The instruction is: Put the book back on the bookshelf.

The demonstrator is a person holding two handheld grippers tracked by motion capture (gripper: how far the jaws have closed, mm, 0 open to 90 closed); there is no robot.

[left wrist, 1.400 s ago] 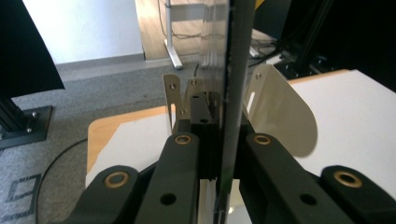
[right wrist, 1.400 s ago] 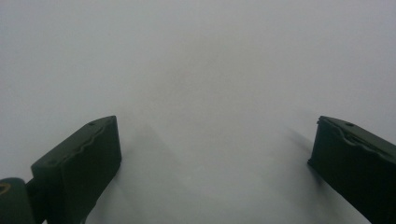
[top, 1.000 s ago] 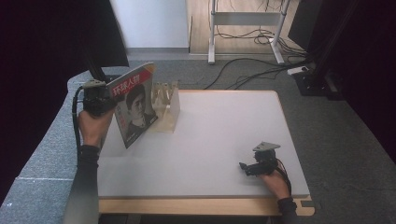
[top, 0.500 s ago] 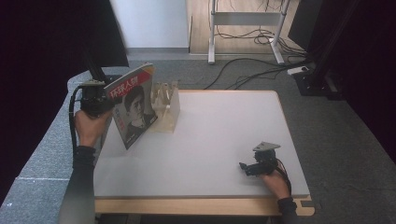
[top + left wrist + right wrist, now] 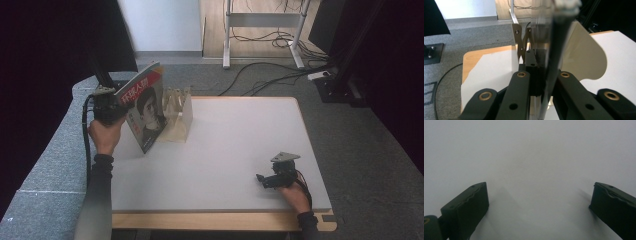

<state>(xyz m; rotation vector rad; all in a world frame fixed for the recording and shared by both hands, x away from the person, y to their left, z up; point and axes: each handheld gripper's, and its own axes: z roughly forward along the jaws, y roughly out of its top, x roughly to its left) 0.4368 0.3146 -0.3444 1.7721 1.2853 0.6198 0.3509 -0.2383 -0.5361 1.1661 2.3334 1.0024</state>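
Observation:
A magazine [image 5: 147, 112] with a face on its cover stands tilted over the table's left side, its lower corner near the white tabletop [image 5: 240, 135]. My left gripper [image 5: 122, 107] is shut on its spine edge from the left. In the left gripper view the magazine [image 5: 554, 50] runs edge-on between the pressed jaws of the left gripper [image 5: 541, 75]. A cream slotted rack [image 5: 177, 117] stands just right of the magazine, touching or nearly touching it. My right gripper [image 5: 262, 180] rests on the table at the front right, open and holding nothing [image 5: 539, 202].
The rack's curved cream dividers [image 5: 584, 55] rise just beyond the magazine. Grey carpet [image 5: 55, 165] lies left of the table; cables [image 5: 260, 70] and a metal stand's legs [image 5: 227, 50] are on the floor behind it.
The left hand and the magazine have shifted only slightly, a little left and then back. The right gripper has stayed where it was.

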